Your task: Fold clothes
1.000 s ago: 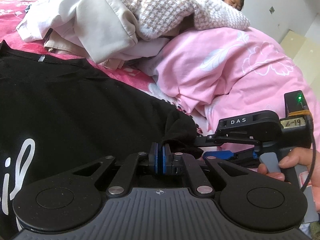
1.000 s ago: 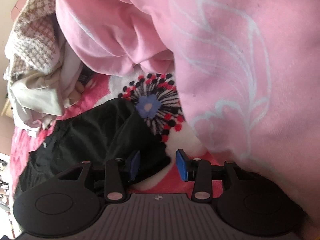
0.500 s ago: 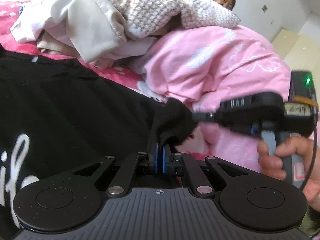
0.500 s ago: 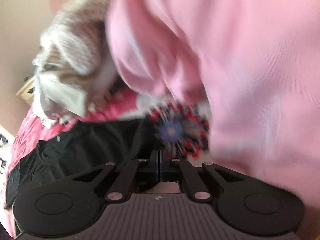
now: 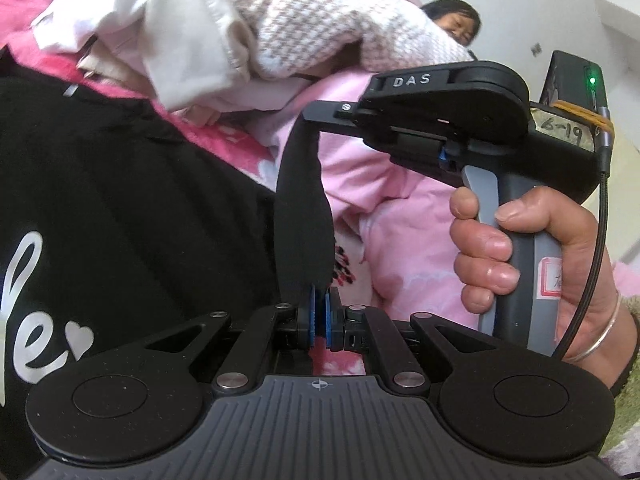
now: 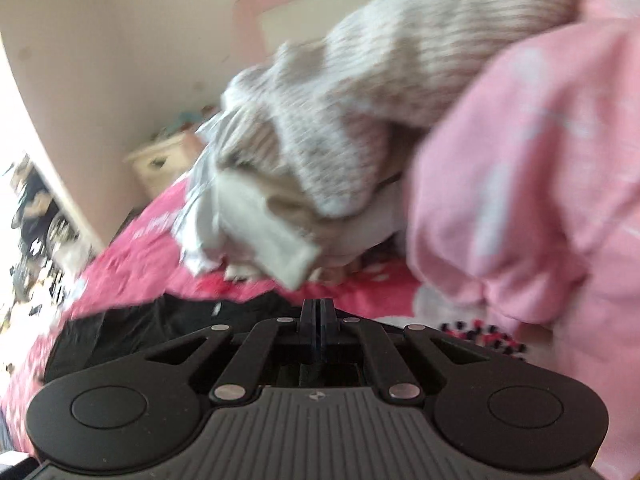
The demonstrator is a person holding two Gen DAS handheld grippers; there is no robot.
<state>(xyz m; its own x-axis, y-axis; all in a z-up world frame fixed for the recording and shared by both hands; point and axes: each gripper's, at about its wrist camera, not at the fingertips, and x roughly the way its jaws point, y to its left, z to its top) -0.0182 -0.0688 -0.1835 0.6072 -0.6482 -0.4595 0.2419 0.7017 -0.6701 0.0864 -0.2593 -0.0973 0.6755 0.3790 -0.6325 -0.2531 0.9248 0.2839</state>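
With both the left gripper [image 5: 319, 316] and right gripper [image 5: 310, 114] pinched on the black shirt's [image 5: 120, 200] edge at frame centre, the taut strip could slip out.

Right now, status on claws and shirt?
Left claw shut on shirt edge. Right claw shut, holding same strip up. Clothes pile and quilt close behind.

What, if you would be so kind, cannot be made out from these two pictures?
- Left wrist view: the black shirt and its white lettering are cut off by the left edge.
- Left wrist view: the right claw tips are hidden by the black fabric hanging from them.
- Left wrist view: whether the left claw still pinches fabric is unclear.
- Right wrist view: motion blur smears the clothes pile; the right claw's own body hides the shirt's near part.
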